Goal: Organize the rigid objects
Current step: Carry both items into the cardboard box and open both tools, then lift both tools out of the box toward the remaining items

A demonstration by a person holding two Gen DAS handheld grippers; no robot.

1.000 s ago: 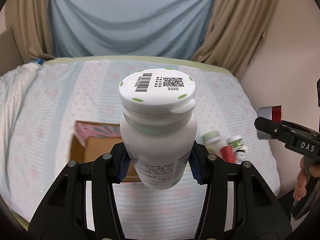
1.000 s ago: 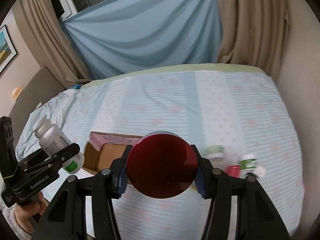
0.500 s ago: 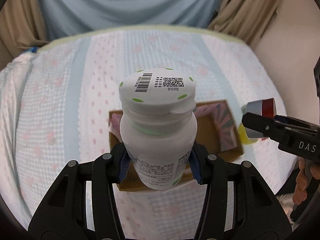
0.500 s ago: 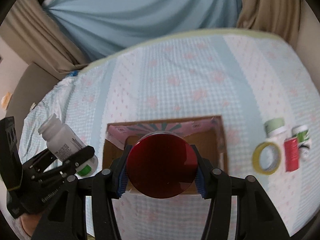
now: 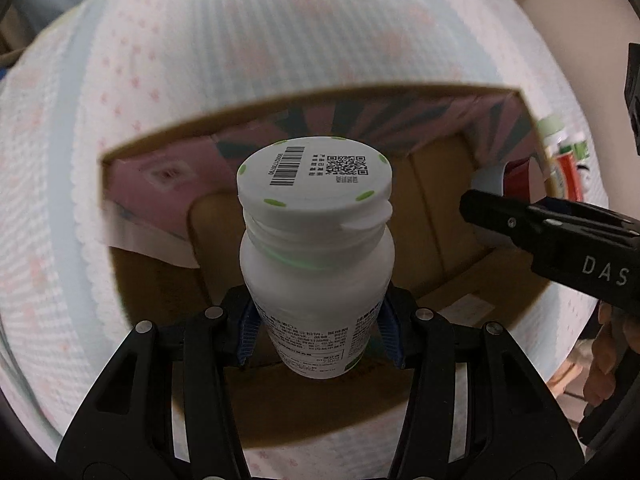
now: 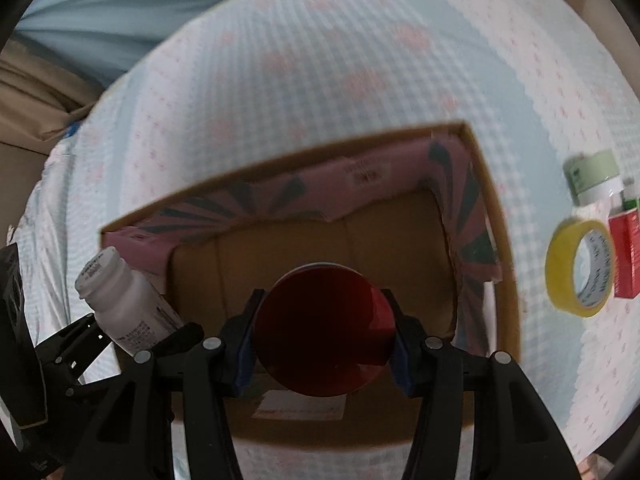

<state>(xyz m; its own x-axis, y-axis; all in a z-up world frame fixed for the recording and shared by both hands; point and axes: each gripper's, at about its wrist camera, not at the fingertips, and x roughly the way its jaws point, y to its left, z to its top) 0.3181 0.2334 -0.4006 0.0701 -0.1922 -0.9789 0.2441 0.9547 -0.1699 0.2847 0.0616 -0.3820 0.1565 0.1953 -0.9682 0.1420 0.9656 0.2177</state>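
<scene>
Tongs grip smooth bottle, seemingly plastic

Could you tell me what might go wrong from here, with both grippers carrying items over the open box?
1. The left gripper grips the white bottle low on its body, so it could tip on release.
2. The right gripper, shut on the red-lidded jar, is close beside it over the cardboard box; they might collide.
3. The folded-in pink flaps could catch either item.
</scene>
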